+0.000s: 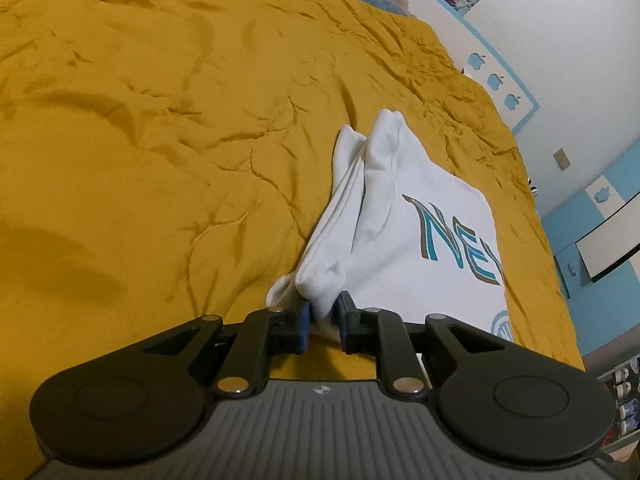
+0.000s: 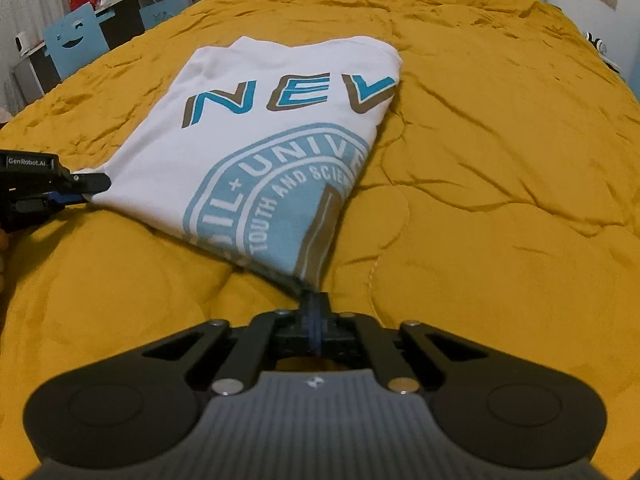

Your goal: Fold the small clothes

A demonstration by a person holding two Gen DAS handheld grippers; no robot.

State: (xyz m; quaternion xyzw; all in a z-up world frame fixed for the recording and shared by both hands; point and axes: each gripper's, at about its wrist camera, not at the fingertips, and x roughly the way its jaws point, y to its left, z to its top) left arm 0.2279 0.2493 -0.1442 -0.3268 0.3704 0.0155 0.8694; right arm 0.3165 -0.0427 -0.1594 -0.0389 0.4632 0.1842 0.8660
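Both grippers grasping a partly folded T-shirt point(image 2: 248, 128) on the bed point(image 2: 500, 160).
Left gripper point(image 1: 322, 318) pinches bunched layers; right gripper point(image 2: 314, 320), clenched on one thin corner, may slip, undoing the fold.

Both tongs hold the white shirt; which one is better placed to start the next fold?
Probably neither alone: the left tongs and right tongs each pinch a near corner of the white shirt, so both should lift together.

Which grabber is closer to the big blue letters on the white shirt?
Left. The left gripper pinches the white shirt at the corner beside the blue letters. The right gripper pinches the bottom corner, below the round logo.
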